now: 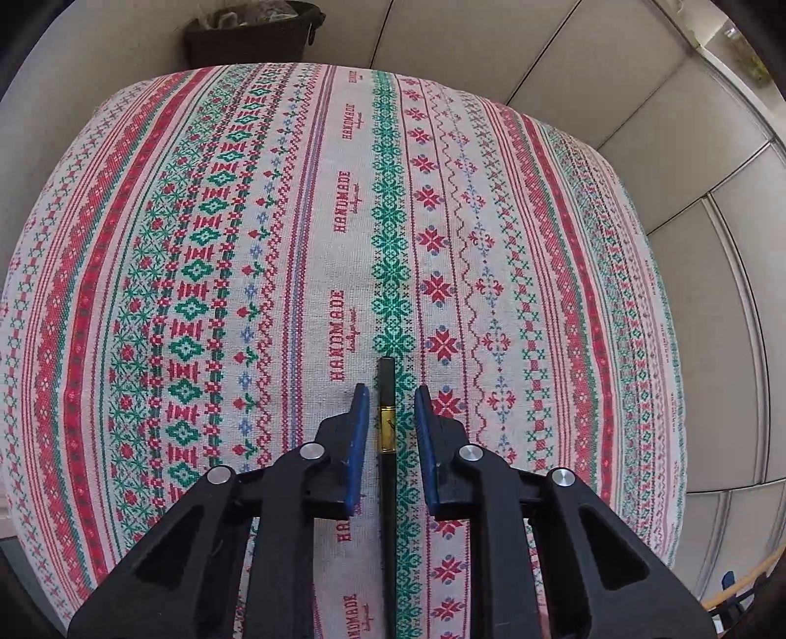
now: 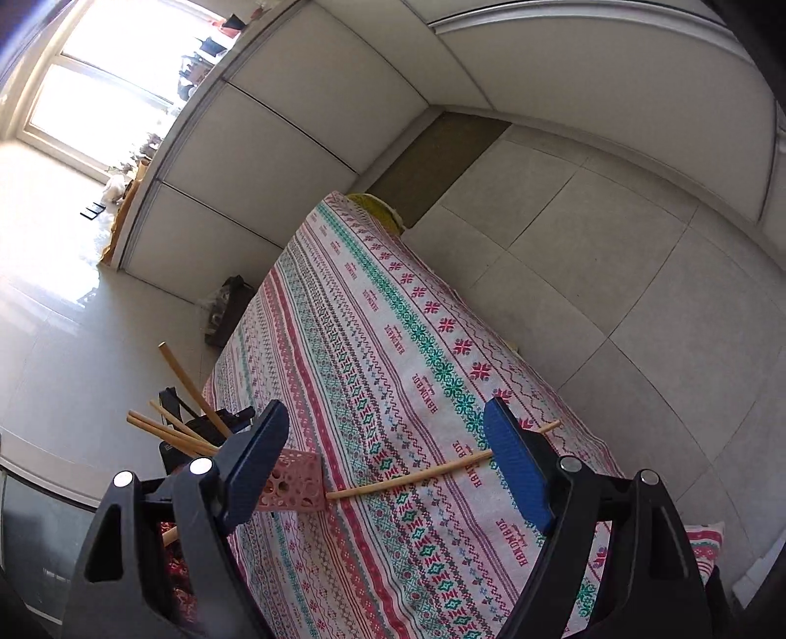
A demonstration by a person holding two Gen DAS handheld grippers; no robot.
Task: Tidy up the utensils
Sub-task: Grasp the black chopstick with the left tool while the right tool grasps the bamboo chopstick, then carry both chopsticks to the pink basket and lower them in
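A dark chopstick (image 1: 386,422) with a gold band lies on the patterned tablecloth (image 1: 196,246), running straight away from the camera. My left gripper (image 1: 391,388) points steeply down over it. Its blue pads (image 1: 361,418) straddle the stick closely, with a strip of cloth showing on each side. In the right wrist view a pale wooden chopstick (image 2: 432,472) lies across the cloth. My right gripper (image 2: 385,408) hangs wide open above it, holding nothing. A pink perforated holder (image 2: 299,484) sits at the table's left edge, half hidden by my finger. Several wooden chopsticks (image 2: 172,427) jut out beside it.
A dark basket (image 1: 253,32) stands on the floor beyond the table's far end and appears as a dark bin (image 2: 231,309) in the right wrist view. A yellow cushion (image 2: 376,206) sits at the far corner. Pale floor tiles (image 2: 614,295) surround the table, and a black frame (image 2: 196,427) stands by its left edge.
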